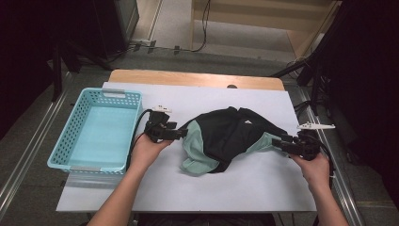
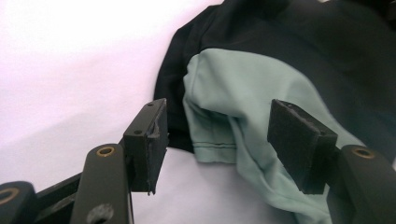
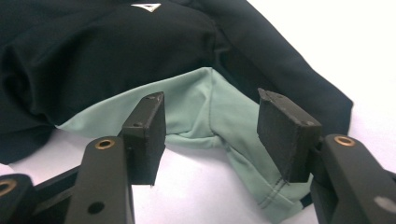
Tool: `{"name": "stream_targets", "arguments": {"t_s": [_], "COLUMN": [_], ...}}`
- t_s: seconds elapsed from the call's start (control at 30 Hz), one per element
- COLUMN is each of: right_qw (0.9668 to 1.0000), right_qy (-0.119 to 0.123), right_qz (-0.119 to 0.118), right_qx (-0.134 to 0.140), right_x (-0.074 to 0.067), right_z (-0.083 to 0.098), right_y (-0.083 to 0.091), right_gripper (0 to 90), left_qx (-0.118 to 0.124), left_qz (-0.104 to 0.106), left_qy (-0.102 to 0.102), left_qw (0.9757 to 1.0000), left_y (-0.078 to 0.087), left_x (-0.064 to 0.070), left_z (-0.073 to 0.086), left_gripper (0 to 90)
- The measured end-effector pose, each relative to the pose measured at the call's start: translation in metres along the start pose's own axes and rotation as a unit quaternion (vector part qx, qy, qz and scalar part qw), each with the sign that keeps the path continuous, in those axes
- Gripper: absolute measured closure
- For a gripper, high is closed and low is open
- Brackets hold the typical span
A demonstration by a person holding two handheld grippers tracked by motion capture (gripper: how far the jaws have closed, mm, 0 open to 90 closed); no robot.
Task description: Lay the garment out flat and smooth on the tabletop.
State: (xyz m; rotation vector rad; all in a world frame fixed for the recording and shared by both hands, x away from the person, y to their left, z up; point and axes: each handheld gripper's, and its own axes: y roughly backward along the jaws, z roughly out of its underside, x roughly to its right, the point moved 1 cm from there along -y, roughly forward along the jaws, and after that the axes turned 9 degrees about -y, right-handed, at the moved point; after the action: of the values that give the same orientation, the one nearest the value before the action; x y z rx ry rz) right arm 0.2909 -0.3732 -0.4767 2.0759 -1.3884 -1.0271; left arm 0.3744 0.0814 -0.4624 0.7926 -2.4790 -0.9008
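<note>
A black garment [image 1: 235,134] with pale green panels lay crumpled in the middle of the white tabletop [image 1: 263,188] in the high view, its green parts showing at the lower left and at the right end of the heap. The left tongs [image 1: 184,133] stood at the garment's left edge, held in the person's left hand [image 1: 146,151], and the right tongs [image 1: 278,142] stood at its right edge, held in the right hand [image 1: 314,168]. In the left gripper view the left tongs [image 2: 217,133] were parted, with a fold of green cloth [image 2: 233,116] lying in the gap beyond them and neither pad pressing on it. In the right gripper view the right tongs [image 3: 210,130] likewise stood apart, a green sleeve-like strip [image 3: 205,121] running between the pads and down to the lower right of the frame, untouched by either pad. A small white logo [image 3: 145,7] showed on the black cloth at the top of that view. A light blue perforated basket [image 1: 75,141] sat at the left of the high view, just beside the left hand.
</note>
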Motion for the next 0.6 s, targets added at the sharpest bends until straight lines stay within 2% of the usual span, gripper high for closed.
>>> {"name": "stream_targets", "arguments": {"t_s": [0.13,0.3,0.47,0.53,0.6], "right_qw": [1.0,0.9999,0.9997,0.9995,0.9992], "right_qy": [0.003,0.008,0.015,0.023,0.031], "right_qz": [-0.004,-0.002,-0.01,-0.007,0.003], "right_qx": [-0.002,-0.008,-0.014,-0.019,-0.026], "right_x": [-0.003,-0.007,-0.014,-0.017,-0.02], "right_z": [0.001,0.004,0.006,0.007,0.008], "right_y": [-0.002,-0.006,-0.012,-0.016,-0.02], "right_gripper": [40.1,39.8,39.8,39.8,40.3], "left_qx": [-0.006,-0.004,-0.018,-0.024,-0.032], "left_qz": [-0.009,0.0,0.014,0.016,0.016], "left_qy": [-0.01,-0.011,-0.035,-0.047,-0.05], "left_qw": [0.9999,0.9999,0.9991,0.9985,0.9981], "left_y": [-0.006,-0.017,-0.031,-0.035,-0.039], "left_x": [-0.002,-0.004,0.003,0.007,0.01], "left_z": [-0.001,0.0,-0.002,-0.002,-0.002], "left_gripper": [39.6,41.0,44.1,45.3,46.9]}}
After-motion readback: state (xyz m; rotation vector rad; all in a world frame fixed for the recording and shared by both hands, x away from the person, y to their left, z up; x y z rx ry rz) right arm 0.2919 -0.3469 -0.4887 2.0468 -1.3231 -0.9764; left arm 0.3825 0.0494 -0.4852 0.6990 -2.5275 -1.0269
